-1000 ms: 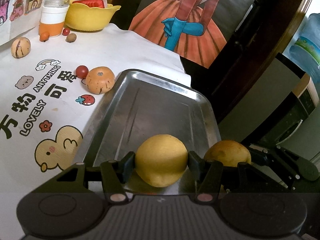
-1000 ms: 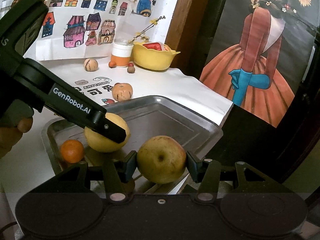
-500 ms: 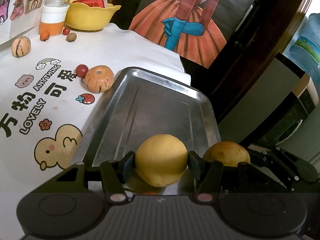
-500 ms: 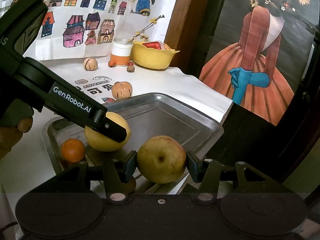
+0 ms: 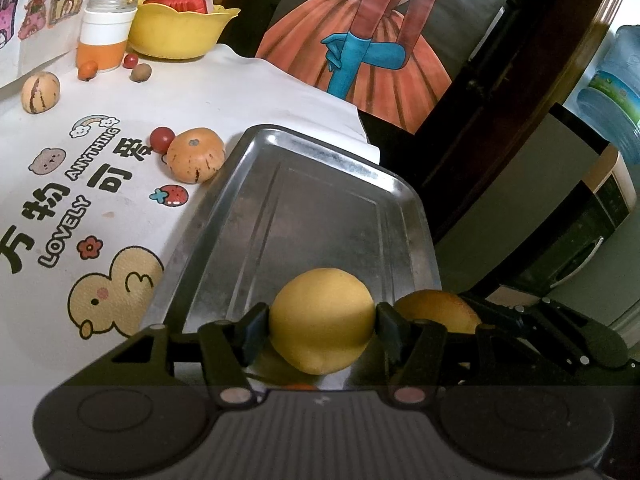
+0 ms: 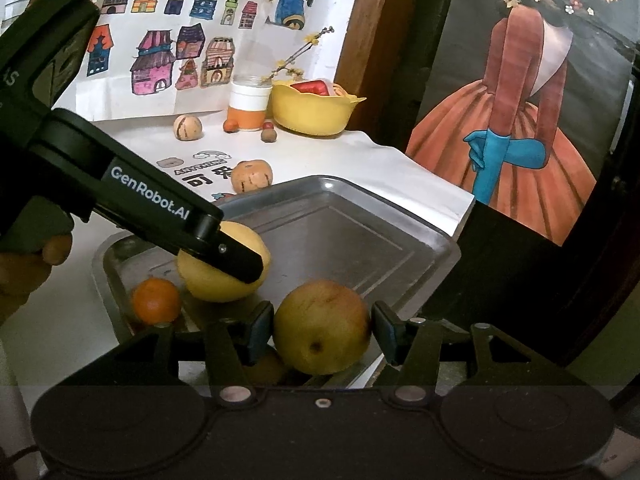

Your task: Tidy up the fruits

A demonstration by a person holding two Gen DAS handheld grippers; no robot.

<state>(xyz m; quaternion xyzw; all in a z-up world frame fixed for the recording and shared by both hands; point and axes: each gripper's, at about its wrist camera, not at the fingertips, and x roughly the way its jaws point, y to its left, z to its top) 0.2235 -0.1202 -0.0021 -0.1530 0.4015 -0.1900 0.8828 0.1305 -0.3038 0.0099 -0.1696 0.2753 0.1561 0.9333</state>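
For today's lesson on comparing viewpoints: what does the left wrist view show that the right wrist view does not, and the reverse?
Only the left wrist view shows the water bottle at the far right, the duck print on the cloth and the cherry tomato beside the striped orange fruit.

Only the right wrist view shows the small orange in the tray, the house drawings and the hand holding the left gripper.

Both show the metal tray, yellow bowl, the left gripper's yellow fruit and the right gripper holding the pear.
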